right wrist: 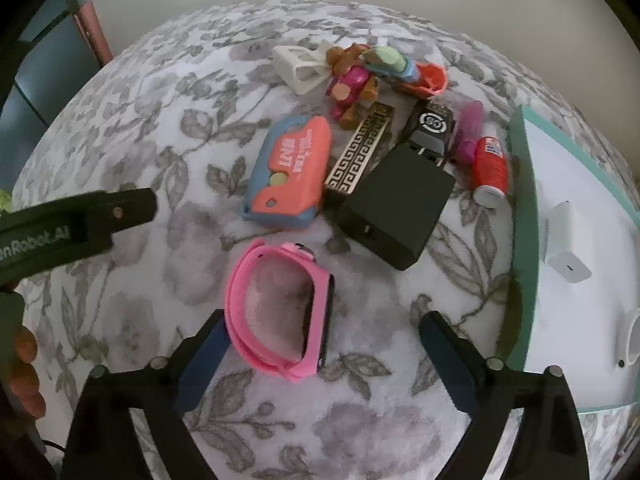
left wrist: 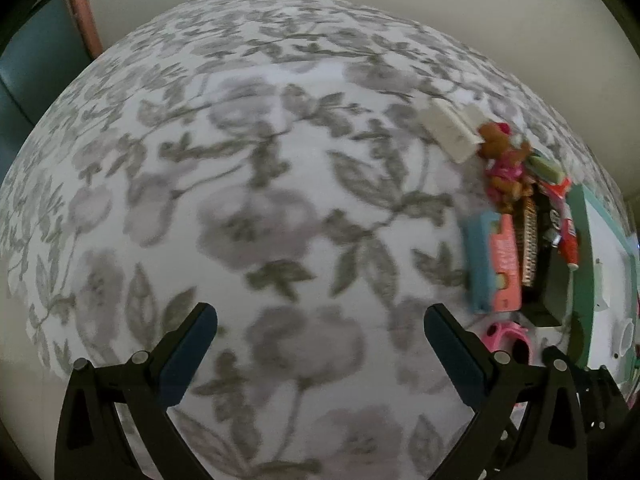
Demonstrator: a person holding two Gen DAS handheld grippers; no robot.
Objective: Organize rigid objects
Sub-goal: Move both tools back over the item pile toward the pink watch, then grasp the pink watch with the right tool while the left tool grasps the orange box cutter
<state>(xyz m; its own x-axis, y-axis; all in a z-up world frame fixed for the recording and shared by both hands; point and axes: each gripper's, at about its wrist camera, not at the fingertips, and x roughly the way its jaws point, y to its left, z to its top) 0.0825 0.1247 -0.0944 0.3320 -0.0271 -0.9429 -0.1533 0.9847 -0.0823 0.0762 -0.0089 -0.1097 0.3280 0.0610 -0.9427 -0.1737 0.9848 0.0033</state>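
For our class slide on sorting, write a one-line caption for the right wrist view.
Open right claw poised around a pink strap watch on a floral cloth, with a black box beyond.

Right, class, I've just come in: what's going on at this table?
A person is tidying small objects on a floral tablecloth. The right gripper hangs open over a pink watch, not gripping it. The left gripper is open over bare cloth. A white charger already lies in the teal tray; the other items remain piled beside it.
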